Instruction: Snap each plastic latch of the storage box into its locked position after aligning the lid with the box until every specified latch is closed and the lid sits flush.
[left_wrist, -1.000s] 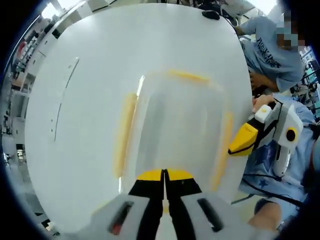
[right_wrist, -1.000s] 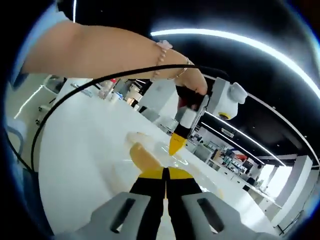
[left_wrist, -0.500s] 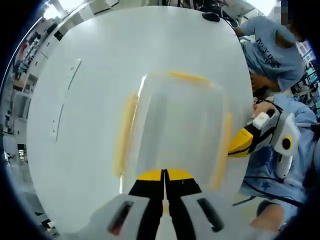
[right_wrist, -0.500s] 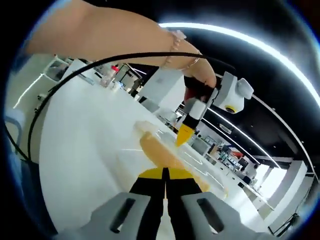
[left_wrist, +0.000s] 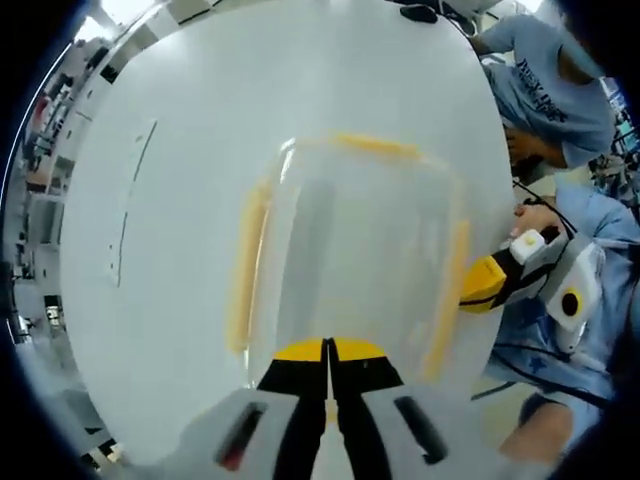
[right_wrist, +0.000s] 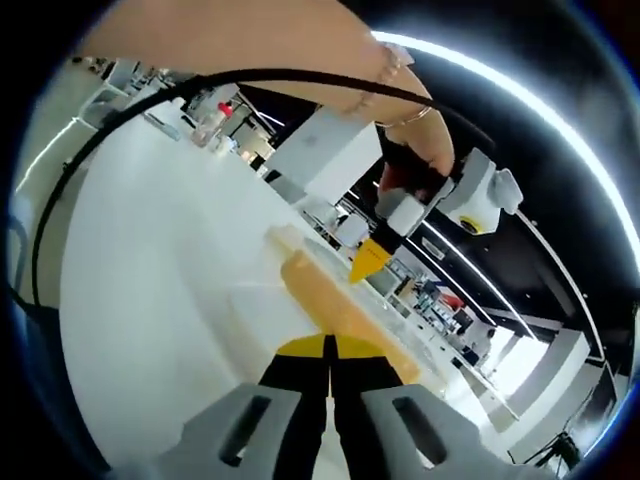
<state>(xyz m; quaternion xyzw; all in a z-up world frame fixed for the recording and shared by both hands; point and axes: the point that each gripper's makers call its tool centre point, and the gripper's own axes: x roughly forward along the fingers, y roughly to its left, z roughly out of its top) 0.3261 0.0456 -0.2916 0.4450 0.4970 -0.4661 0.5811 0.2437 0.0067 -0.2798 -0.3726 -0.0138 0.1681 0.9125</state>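
A clear storage box (left_wrist: 350, 260) with its lid on lies on the white table, seen from above in the left gripper view. Yellow latches show on its left side (left_wrist: 245, 265), far end (left_wrist: 375, 147) and right side (left_wrist: 450, 295). My left gripper (left_wrist: 328, 350) is shut, its tips over the box's near end. The right gripper (left_wrist: 487, 285) comes in from the right, its yellow tip at the right-side latch. In the right gripper view my right gripper (right_wrist: 330, 345) is shut just before that long yellow latch (right_wrist: 335, 305), and the left gripper (right_wrist: 370, 262) points down onto the box.
The white table (left_wrist: 180, 200) spreads wide to the left and beyond the box. A person in a blue shirt (left_wrist: 545, 90) sits at the far right edge. A black cable (right_wrist: 230, 80) arcs across the right gripper view. Bottles (right_wrist: 210, 120) stand far back.
The right gripper view has rolled and closed in, so the side latch looks longer and nearer. Both grippers stay shut, and the box has not moved.
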